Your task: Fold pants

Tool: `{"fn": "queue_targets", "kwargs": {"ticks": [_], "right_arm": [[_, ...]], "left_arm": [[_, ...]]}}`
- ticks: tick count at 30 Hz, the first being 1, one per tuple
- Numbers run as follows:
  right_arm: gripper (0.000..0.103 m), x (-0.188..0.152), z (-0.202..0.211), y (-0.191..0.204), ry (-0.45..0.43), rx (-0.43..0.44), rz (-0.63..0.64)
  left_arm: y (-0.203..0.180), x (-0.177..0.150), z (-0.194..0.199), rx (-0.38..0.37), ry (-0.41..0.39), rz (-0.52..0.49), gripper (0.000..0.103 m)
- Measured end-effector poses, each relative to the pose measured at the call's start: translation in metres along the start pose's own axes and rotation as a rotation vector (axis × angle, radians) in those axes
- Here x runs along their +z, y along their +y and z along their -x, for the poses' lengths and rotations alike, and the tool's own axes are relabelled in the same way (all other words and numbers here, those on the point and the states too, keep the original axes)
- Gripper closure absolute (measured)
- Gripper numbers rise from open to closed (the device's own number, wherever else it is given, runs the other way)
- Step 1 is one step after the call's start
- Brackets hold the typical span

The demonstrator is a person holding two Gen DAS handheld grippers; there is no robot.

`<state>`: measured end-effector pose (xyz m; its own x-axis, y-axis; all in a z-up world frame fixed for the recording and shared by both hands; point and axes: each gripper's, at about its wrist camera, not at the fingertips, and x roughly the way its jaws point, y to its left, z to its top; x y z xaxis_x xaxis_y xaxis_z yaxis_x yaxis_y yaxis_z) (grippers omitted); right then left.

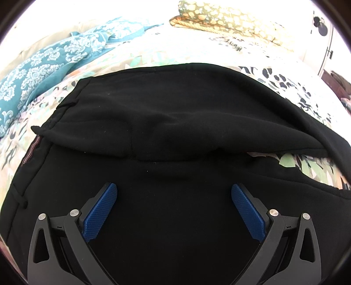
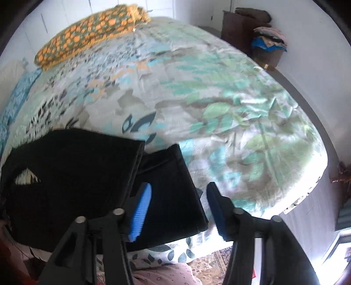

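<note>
Black pants (image 1: 175,109) lie on the floral bedsheet (image 1: 153,52), one leg folded over the other, with the waist end at the left. My left gripper (image 1: 174,188) hovers over the near part of the pants, jaws wide open and nothing between the blue pads (image 1: 99,217). In the right wrist view the leg ends of the pants (image 2: 76,175) lie at the lower left, near the bed's front edge. My right gripper (image 2: 179,186) stands open above the hem of the lower leg. Its left pad (image 2: 141,210) is over the cloth, and the right finger is over the sheet (image 2: 219,109).
An orange-patterned folded blanket (image 2: 87,37) lies at the bed's far end, also in the left wrist view (image 1: 230,19). A teal patterned cloth (image 1: 43,65) lies at the left. A pile of clothes (image 2: 269,41) sits on furniture by the wall. The bed's edge curves round at the right.
</note>
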<state>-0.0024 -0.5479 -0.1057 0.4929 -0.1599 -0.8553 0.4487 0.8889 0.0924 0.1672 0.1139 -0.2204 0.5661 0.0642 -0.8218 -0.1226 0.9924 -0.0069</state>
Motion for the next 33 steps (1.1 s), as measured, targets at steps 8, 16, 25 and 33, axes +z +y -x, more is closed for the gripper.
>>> {"fn": "queue_targets", "kwargs": {"ticks": [8, 16, 25, 33], "right_arm": [[0.02, -0.007, 0.025, 0.097, -0.029, 0.377, -0.125], [0.02, -0.072, -0.025, 0.217, 0.063, 0.508, 0.001], [0.02, -0.107, -0.061, 0.268, 0.16, 0.215, 0.315], [0.02, -0.108, -0.064, 0.256, 0.172, 0.265, 0.247]], "left_arm": [[0.002, 0.001, 0.018, -0.034, 0.068, 0.069, 0.001], [-0.003, -0.019, 0.032, -0.076, 0.038, -0.018, 0.001], [-0.008, -0.025, 0.025, -0.042, 0.011, -0.054, 0.0], [-0.007, -0.025, 0.024, -0.045, 0.008, -0.052, 0.0]]}}
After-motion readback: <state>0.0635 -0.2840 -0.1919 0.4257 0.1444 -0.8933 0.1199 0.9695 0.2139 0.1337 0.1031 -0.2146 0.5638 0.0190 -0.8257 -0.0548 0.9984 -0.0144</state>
